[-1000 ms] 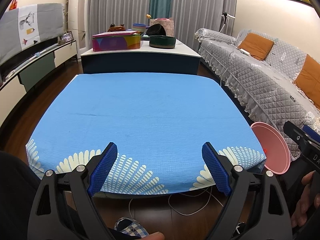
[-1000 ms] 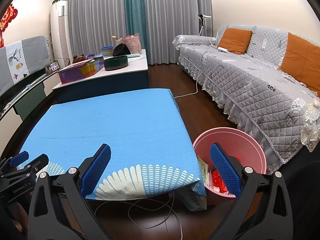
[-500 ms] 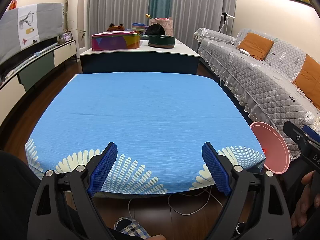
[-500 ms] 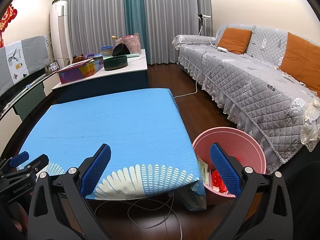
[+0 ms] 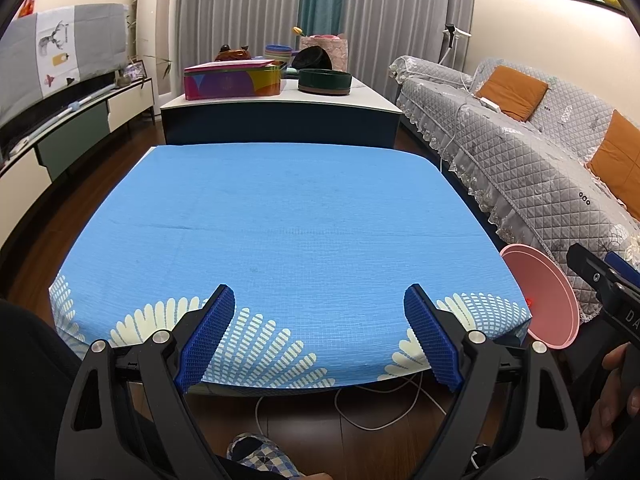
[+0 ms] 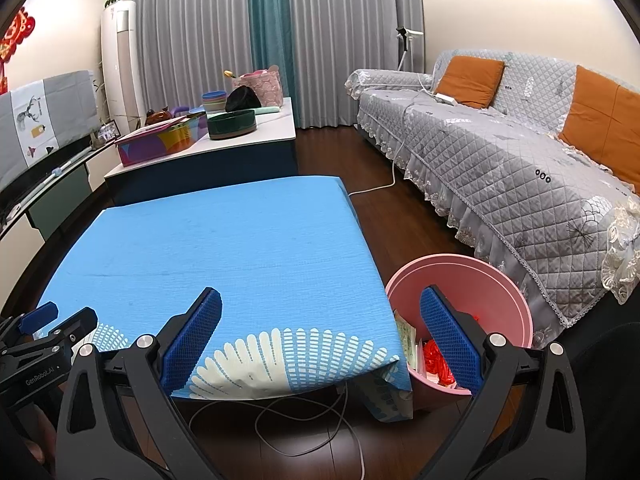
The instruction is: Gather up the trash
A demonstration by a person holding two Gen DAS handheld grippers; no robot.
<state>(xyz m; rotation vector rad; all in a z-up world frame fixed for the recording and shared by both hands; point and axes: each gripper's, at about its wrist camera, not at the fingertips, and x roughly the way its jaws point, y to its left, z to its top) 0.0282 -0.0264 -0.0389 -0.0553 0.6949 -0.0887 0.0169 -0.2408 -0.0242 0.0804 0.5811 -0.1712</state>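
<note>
From where I stood, the low worktop draped in a bright blue cloth with white fan patterns (image 5: pixel 288 220) carried nothing at all, not a scrap of litter on its surface. The round pink plastic bin (image 6: pixel 504 280) sat on the dark wood floor just beside the worktop's right corner, and inside it lay the trash: crumpled red wrapping (image 6: pixel 434 354) and some pale printed paper (image 6: pixel 408 338). I judged the collecting essentially done, with nothing visibly left to pick up, though the floor under the worktop was partly hidden. The left tool (image 5: pixel 318 336) hovered over the near edge of the cloth with its blue-padded fingers spread wide and empty; the right tool (image 6: pixel 320 338) hung likewise parted and empty, straddling the corner and the bin. The black body of the left tool, seen from the right wrist camera, bore the white lettering "GenRobot.AI" (image 6: pixel 40 377); the other body showed only "DA", the rest cut off.
</note>
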